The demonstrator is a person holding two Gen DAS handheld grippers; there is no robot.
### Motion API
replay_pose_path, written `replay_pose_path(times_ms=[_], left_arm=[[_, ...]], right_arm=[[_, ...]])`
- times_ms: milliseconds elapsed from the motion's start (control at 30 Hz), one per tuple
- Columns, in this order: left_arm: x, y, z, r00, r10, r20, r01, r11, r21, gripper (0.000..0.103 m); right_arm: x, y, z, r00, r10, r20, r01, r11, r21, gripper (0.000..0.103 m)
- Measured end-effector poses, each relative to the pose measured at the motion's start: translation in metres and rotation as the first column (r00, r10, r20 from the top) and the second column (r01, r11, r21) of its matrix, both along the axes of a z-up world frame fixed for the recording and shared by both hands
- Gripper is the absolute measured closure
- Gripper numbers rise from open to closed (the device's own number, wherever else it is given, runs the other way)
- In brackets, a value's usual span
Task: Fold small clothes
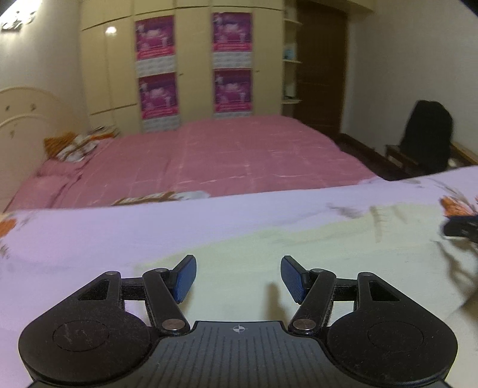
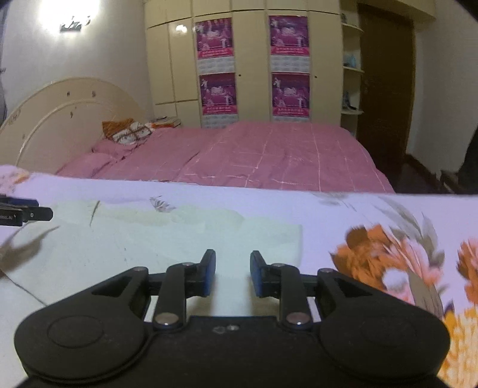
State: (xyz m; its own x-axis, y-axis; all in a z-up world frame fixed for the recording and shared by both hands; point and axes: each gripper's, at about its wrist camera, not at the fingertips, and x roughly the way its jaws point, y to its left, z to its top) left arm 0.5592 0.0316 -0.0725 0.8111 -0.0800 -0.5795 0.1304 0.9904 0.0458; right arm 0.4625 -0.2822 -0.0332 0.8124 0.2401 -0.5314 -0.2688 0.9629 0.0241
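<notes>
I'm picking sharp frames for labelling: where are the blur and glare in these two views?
Left wrist view: the bed and posters are smeared and soft, with a small glare spot on the wardrobe. Right wrist view: the background is sharper, the orange flower print is streaked, and the wall lamp is blown out.

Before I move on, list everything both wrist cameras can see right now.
Pale green cloth: one, flat on the floral sheet, under both grippers.
Floral sheet: one, lilac with orange flowers, near surface.
Bed: one, pink checked cover, behind.
Pillow: one, orange and white, by the headboard, cream.
Wardrobe: cream, four magenta posters.
Door: dark brown, right.
Chair: dark, far right.
Left gripper: open, empty.
Right gripper: open, empty.
</notes>
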Motion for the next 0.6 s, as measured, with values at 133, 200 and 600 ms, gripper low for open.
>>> replay_pose_path(times_ms=[133,200,600], left_arm=[[0.004,-0.015,0.0,1.0,-0.014,0.0,0.014,1.0,0.011,0.027],[0.006,-0.016,-0.005,1.0,0.001,-0.013,-0.001,1.0,0.02,0.026],[0.0,-0.055,-0.004,0.998,-0.056,-0.003,0.056,0.997,-0.057,0.022]], right_arm=[[0.015,0.003,-0.002,1.0,-0.018,-0.009,0.018,1.0,-0.019,0.08],[0.022,-0.002,-0.004,0.999,-0.039,-0.017,0.039,0.999,-0.035,0.081],[0.008,0.006,-0.002,1.0,0.029,0.011,-0.029,1.0,0.006,0.078]])
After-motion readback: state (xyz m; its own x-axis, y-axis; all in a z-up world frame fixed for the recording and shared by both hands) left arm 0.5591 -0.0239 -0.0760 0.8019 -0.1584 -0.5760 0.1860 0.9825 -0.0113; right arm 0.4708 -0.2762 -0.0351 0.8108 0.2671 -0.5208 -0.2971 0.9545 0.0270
